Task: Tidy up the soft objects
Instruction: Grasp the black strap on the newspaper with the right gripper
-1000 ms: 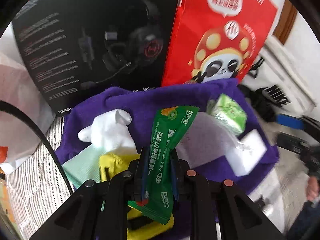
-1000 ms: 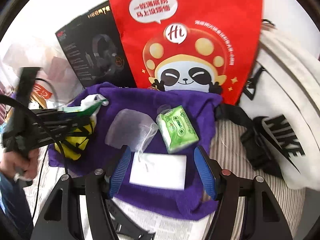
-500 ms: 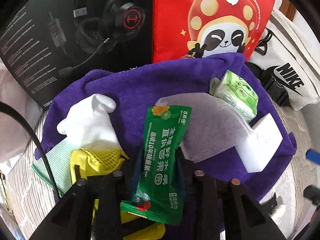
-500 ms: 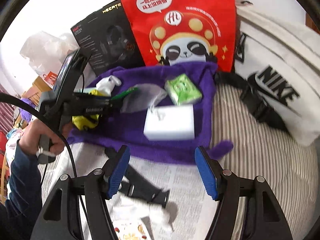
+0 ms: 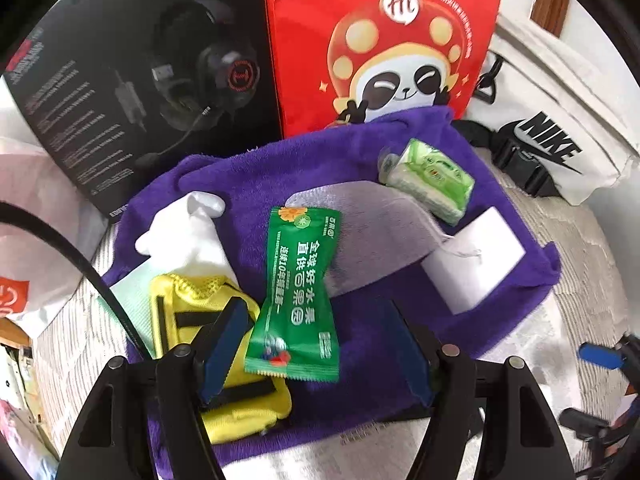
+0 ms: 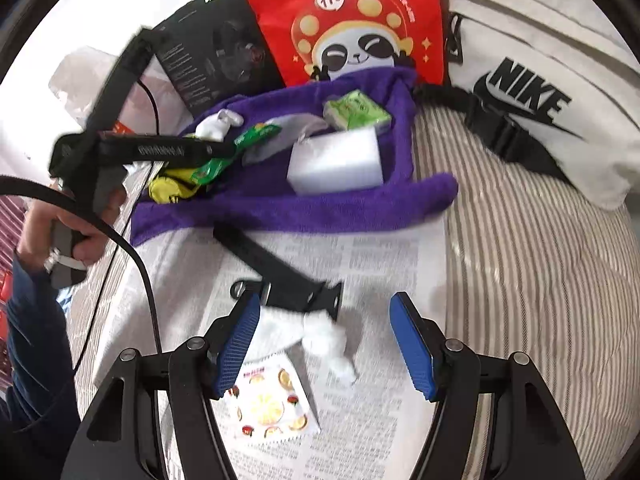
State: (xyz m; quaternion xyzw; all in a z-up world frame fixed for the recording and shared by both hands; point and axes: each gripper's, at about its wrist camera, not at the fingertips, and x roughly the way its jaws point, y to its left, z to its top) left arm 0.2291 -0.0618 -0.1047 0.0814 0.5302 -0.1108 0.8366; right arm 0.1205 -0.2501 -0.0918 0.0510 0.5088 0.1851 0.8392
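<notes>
1. The left tongs (image 5: 316, 354) are seen opening over a purple towel (image 5: 400, 340); a green sachet (image 5: 298, 296) lies between the blue pads, and neither pad is seen pressing on it.
2. The sachet rests partly on the towel and partly over a yellow mesh pouch (image 5: 188, 320), which lies at the towel's left side.
3. A white glove (image 5: 192, 232) and a pale green cloth (image 5: 132, 292) are seen just beyond the pouch, the glove partly on the cloth.
4. A translucent grey pouch (image 5: 372, 236) lies at the towel's middle; a green tissue pack (image 5: 432, 180) and a white block (image 5: 476, 260) are placed at its right, all on the towel.
5. The right tongs (image 6: 324, 340) are held wide open, pointing down at a newspaper (image 6: 380, 264) spread on a striped bed (image 6: 520, 280); nothing is gripped.
6. Between and just ahead of their pads, a white crumpled cloth (image 6: 320, 332) is seen beside a white sachet printed with orange slices (image 6: 272, 400); a black strap (image 6: 276, 272) lies just beyond.
7. In the right wrist view, the left tongs are held by a hand (image 6: 68, 232) in a dark sleeve (image 6: 36, 340).
8. A black headset box (image 5: 132, 80), a red panda bag (image 5: 392, 40) and a white Nike bag (image 5: 560, 120) stand behind the towel.
</notes>
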